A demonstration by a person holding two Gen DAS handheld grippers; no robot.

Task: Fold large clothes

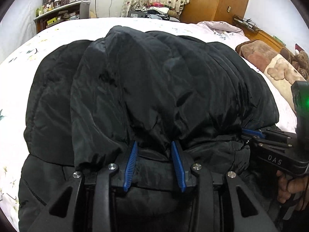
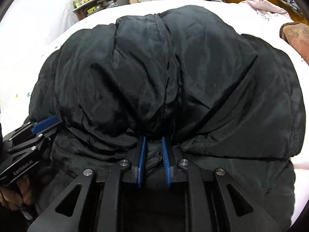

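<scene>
Counting across from nine o'clock to three o'clock in the left wrist view gives one cluttered shelf unit (image 1: 61, 13) at eleven o'clock, one white bedsheet (image 1: 23, 61) with a faint floral print, one black padded coat (image 1: 154, 81) filling the middle, one wooden wardrobe (image 1: 216, 0) at one o'clock, and one brown blanket (image 1: 270, 61) at three o'clock. Two grippers show. The left gripper (image 1: 154, 150) sits at six o'clock, its two blue pads parted with a bunch of the coat's fabric gathered between them, so it grasps the coat at its near edge. The right gripper (image 1: 249, 135) enters at four o'clock, held by one hand (image 1: 289, 185), its blue tip buried in the coat's folds. In the right wrist view the left gripper (image 2: 48, 124) comes in at eight o'clock, pressed into the coat (image 2: 164, 67), while the right gripper (image 2: 153, 147) at six o'clock has its pads drawn close on a pinch of fabric. The coat lies on the bedsheet (image 2: 38, 29), heaped up ahead of both grippers, toward twelve o'clock, with a lower layer spread beneath them.
</scene>
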